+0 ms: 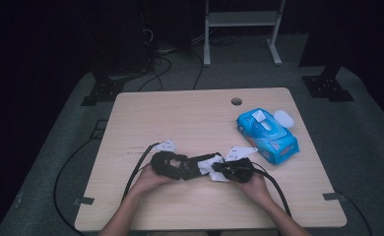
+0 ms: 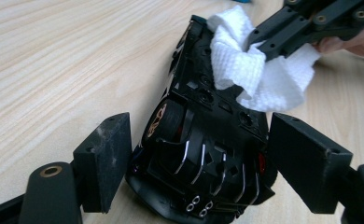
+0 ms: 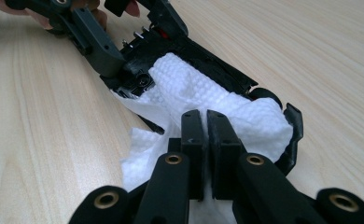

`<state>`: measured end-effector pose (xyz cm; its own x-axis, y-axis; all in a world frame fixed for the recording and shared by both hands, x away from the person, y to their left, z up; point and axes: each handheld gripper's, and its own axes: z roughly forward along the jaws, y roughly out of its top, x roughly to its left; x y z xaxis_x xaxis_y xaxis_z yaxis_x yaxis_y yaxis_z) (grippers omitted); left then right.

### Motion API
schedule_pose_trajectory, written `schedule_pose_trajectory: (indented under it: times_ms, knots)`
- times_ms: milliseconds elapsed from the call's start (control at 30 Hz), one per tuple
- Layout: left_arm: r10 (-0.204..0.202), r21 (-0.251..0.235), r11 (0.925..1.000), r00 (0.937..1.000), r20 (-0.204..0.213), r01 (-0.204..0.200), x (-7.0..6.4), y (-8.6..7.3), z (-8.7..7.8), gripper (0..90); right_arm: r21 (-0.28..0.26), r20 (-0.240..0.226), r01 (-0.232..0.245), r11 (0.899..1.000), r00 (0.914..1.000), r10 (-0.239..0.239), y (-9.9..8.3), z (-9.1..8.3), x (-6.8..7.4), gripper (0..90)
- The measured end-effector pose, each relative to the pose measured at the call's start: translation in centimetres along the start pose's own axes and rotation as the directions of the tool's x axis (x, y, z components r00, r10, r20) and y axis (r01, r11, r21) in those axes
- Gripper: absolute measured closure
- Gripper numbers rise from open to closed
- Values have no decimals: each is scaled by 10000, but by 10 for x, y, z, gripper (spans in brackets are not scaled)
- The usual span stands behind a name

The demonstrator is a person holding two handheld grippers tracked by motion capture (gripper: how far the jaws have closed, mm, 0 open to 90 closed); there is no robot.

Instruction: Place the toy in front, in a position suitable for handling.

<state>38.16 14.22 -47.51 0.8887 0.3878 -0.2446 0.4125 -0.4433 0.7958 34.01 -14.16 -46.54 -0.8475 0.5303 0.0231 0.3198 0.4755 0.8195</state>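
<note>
You are working near the front edge of the wooden surface (image 1: pixel 190 118), with both hands close together. Your left hand-held gripper (image 2: pixel 196 163) is straddling the rear end of a black toy car (image 2: pixel 208 140), which is lying tipped on its side with its underside showing (a gold-spoked wheel is facing the left jaw). The jaws are standing on either side of the car body; the right jaw looks to be touching it, while whether the left one is pressing on it I cannot tell, so the grip itself is uncertain. In the high view, that left hand-held gripper (image 1: pixel 180 164) is sitting just left of centre, with the car (image 1: pixel 192 164) stretching toward your other hand.

Your right hand-held gripper (image 3: pixel 206 126) is pinching a white wipe (image 3: pixel 194 98) between jaws that are drawn almost fully together, with just a thin slit left between them. The wipe is lying bunched against the car's underside (image 3: pixel 203 58), touching it along the chassis. From the left gripper view, the same wipe (image 2: pixel 250 70) is draping over the front part of the car beneath the right hand-held gripper (image 2: pixel 264 42).

Well apart, toward the far right of the surface, a blue wipe packet (image 1: pixel 268 135) is lying with its lid flipped open.
</note>
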Motion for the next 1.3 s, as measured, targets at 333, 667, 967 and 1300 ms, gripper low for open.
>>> schedule_pose_trajectory:
  times_ms: [333, 667, 967, 1300]
  knots:
    - [-22, 231, 9997, 9999, 156, 19, -4, 0, 3, 250, -5, -52, 139, 9999, 9999, -139, 0, 0, 4, 858]
    - [-535, 668, 9964, 9985, 142, 525, -3, 4, 3, 242, -38, -12, 222, 9997, 9998, -222, -2, 0, 6, 859]
    - [221, 573, 9981, 9993, 294, -237, -9, 5, 2, 311, -91, 143, 220, 9997, 9997, -218, -3, -1, 7, 859]
    - [-585, 851, 9946, 9983, -52, 587, -5, 7, 0, 259, 5, 128, 311, 9995, 9994, -311, -2, -1, 8, 861]
